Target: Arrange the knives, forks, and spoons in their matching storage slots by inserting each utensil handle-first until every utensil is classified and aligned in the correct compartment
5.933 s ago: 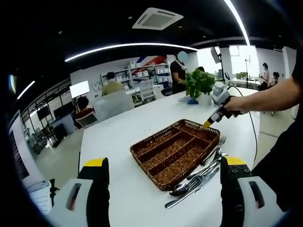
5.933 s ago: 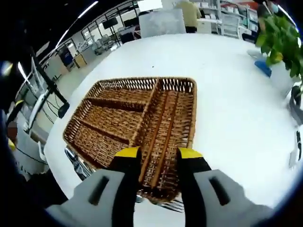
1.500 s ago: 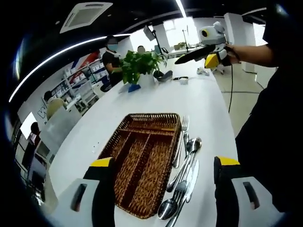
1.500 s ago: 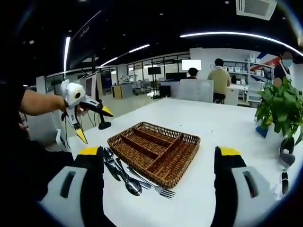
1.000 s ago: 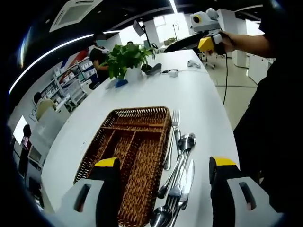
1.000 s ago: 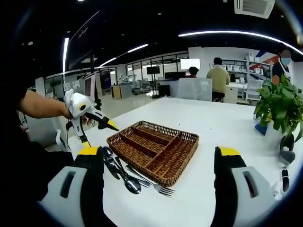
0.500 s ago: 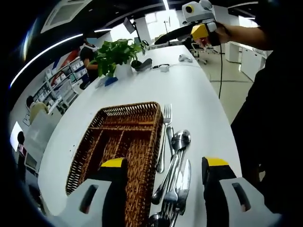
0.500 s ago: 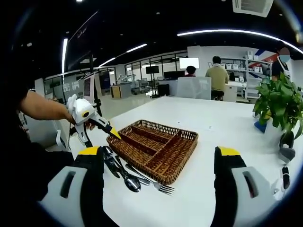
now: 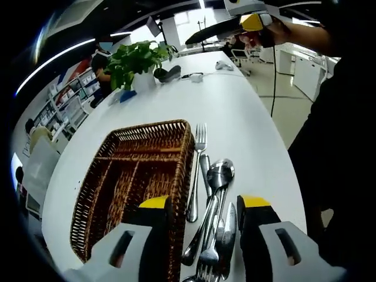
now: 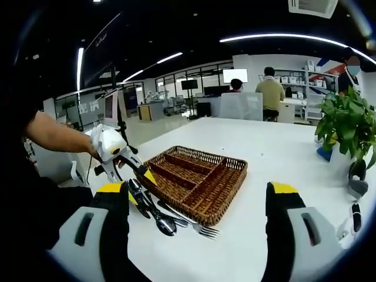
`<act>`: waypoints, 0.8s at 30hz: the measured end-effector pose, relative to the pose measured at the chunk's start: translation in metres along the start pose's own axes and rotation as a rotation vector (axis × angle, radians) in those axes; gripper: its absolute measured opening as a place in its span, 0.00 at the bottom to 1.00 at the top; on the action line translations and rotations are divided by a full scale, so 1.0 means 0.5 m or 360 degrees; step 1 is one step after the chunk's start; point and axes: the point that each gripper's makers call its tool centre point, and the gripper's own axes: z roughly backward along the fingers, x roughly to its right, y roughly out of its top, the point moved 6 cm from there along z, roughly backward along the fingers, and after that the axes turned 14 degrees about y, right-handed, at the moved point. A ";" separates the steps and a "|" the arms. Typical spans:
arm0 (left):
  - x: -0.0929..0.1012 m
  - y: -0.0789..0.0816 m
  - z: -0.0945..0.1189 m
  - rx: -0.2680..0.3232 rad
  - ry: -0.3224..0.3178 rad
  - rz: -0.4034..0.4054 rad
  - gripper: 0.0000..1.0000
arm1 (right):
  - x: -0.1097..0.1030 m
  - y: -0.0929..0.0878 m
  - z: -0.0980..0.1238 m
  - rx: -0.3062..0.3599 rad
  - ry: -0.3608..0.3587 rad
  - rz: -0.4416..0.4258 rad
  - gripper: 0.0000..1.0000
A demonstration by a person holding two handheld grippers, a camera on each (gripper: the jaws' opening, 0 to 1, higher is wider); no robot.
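Left gripper [image 9: 200, 202], jaws parted and empty, hangs over the cutlery pile [image 9: 212, 194] beside the basket [image 9: 132, 176]. Right gripper [image 10: 197, 188] sits wide open, empty, clear for grabbing.

Cutlery [image 9: 212, 200] beside basket [image 9: 132, 182] on table [image 9: 247, 123]

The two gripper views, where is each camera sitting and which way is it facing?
Left gripper view: rides the left gripper, low above the cutlery beside the basket; its jaws and the person's right arm show.
Right gripper view: rides the right gripper, held higher, facing the basket end-on; jaws wide, left hand in view.
Shared: basket, cutlery, table, plant.
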 end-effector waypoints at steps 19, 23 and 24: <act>0.004 -0.035 -0.056 -0.0114 -0.0062 -0.0089 0.27 | 0.000 -0.008 0.005 -0.0002 -0.0004 -0.0026 1.00; 0.008 -0.040 -0.065 -0.0125 -0.0078 -0.0118 0.25 | -0.003 -0.008 0.004 0.0005 0.0003 -0.0032 1.00; 0.010 -0.041 -0.067 -0.0130 -0.0083 -0.0134 0.24 | -0.003 -0.008 0.004 0.0004 0.0002 -0.0031 1.00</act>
